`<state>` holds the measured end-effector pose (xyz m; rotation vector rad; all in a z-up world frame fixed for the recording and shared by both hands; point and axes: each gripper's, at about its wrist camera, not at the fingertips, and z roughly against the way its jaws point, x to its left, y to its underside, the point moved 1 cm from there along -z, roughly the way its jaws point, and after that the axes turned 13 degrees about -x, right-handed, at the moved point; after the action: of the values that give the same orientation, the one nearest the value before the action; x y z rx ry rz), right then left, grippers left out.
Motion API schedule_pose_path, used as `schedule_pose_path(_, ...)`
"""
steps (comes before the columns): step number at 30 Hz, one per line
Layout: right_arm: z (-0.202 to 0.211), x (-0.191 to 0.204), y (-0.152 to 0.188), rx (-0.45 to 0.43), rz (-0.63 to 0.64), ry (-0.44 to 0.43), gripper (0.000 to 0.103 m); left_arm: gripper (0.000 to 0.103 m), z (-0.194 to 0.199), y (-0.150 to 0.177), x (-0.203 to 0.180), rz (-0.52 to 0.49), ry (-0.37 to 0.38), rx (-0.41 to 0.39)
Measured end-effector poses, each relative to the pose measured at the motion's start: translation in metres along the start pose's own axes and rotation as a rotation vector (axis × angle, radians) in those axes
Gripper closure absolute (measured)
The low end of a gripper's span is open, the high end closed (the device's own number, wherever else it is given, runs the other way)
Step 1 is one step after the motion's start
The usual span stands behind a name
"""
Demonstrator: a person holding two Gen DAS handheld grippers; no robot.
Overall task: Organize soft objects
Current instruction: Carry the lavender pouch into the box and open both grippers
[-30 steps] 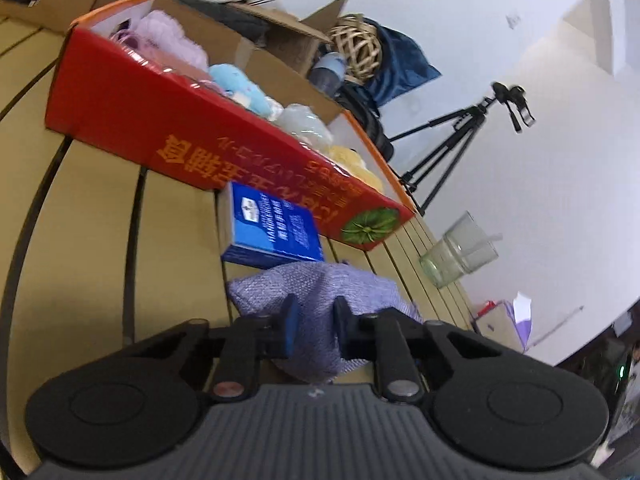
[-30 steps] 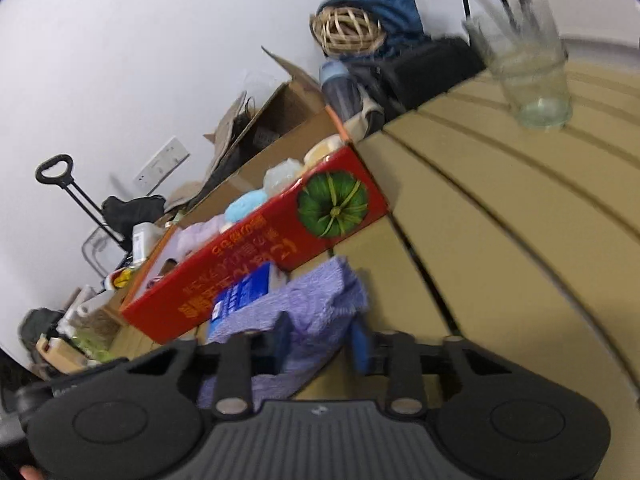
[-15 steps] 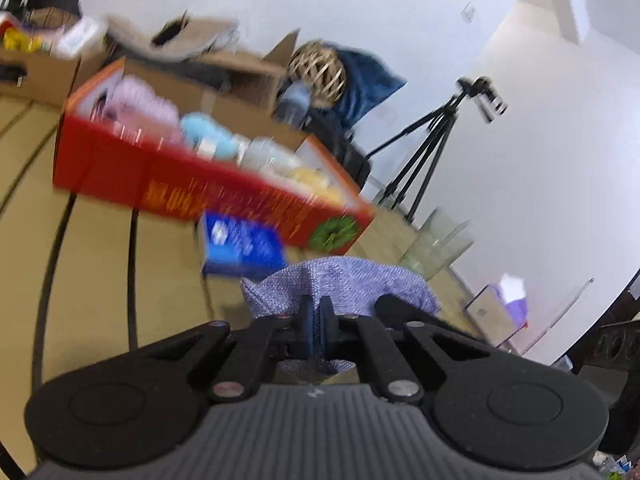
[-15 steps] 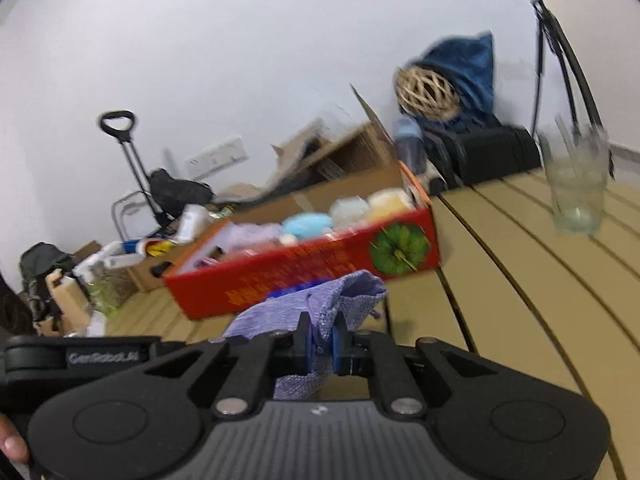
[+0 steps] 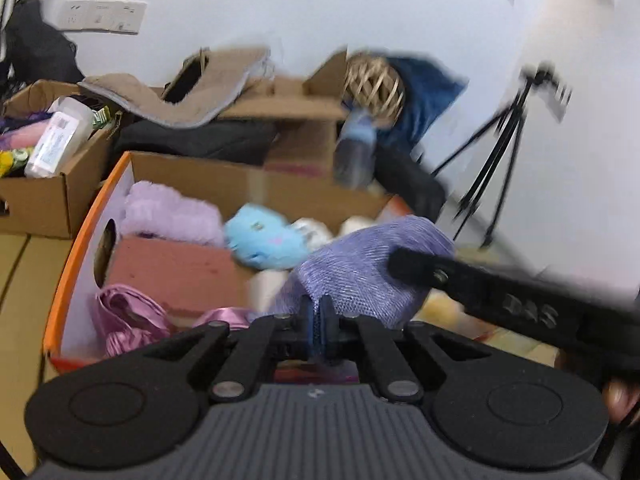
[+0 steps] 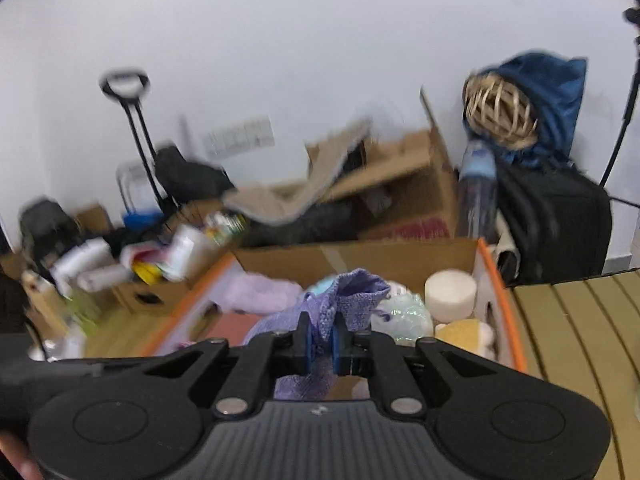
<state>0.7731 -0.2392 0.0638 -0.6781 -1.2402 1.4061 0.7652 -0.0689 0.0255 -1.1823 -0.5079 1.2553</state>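
We are looking across the slatted wooden table point(image 6: 568, 320) at the big orange-rimmed cardboard box point(image 5: 120, 176), which is holding a fluffy lilac item point(image 5: 172, 216) at its far left, a light blue plush point(image 5: 262, 240) near the middle, a shiny pink ribbon-like bundle point(image 5: 120, 320) at the near left, and, in the right wrist view, a white round cylinder point(image 6: 450, 294), a pale translucent bundle point(image 6: 402, 318) and a yellow soft piece point(image 6: 460, 330) toward the right end. Behind it we are seeing more cardboard boxes point(image 5: 52, 184) full of clutter, a dark blue bag point(image 6: 552, 96) with a woven rattan ball point(image 6: 500, 114) against it, a black bag point(image 6: 560, 216), a bottle point(image 6: 476, 192) and a tripod point(image 5: 500, 152) by the white wall. We are holding the purple knitted cloth point(image 5: 360, 272) up over the open box between the 2 tools, so it is hanging above the things inside rather than lying on the table. The left gripper point(image 5: 320, 320) is pressing its 2 blue pads together on the cloth's near edge, and the right gripper point(image 6: 320, 340) is likewise pinching a bunched fold of the cloth. In the left wrist view the right tool is crossing in from the right, blurred, with its tip at the cloth.
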Motion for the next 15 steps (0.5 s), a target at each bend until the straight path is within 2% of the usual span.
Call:
schedule_pose_path(3, -0.046, -0.002, 0.017, 0.112, 0.027, 0.037, 0.094, 0.098, -0.02, 0.011, 0.005, -0.067, -0.043, 0.038)
schedule_pose_path(5, -0.066, -0.006, 0.031, 0.177, 0.01, 0.048, 0.093, 0.097, -0.024, 0.02, 0.008, -0.082, -0.036, 0.051)
schedule_pose_path(10, -0.065, -0.006, 0.042, 0.174, 0.029, 0.055, 0.09, 0.094, -0.02, 0.021, 0.012, -0.063, -0.017, 0.028)
schedule_pose_path(12, -0.053, -0.005, 0.038, 0.173, 0.031, 0.04, 0.083, 0.082, -0.012, 0.018, 0.01, -0.066, -0.01, 0.014)
schedule_pose_path(14, -0.037, -0.004, 0.029, 0.159, 0.026, 0.029, 0.079, 0.064, 0.003, 0.013, 0.007, -0.062, -0.008, -0.012)
schedule_pose_path(15, -0.026, -0.002, 0.024, 0.143, 0.034, 0.033, 0.07, 0.061, 0.011, 0.009, 0.004, -0.069, -0.007, -0.023)
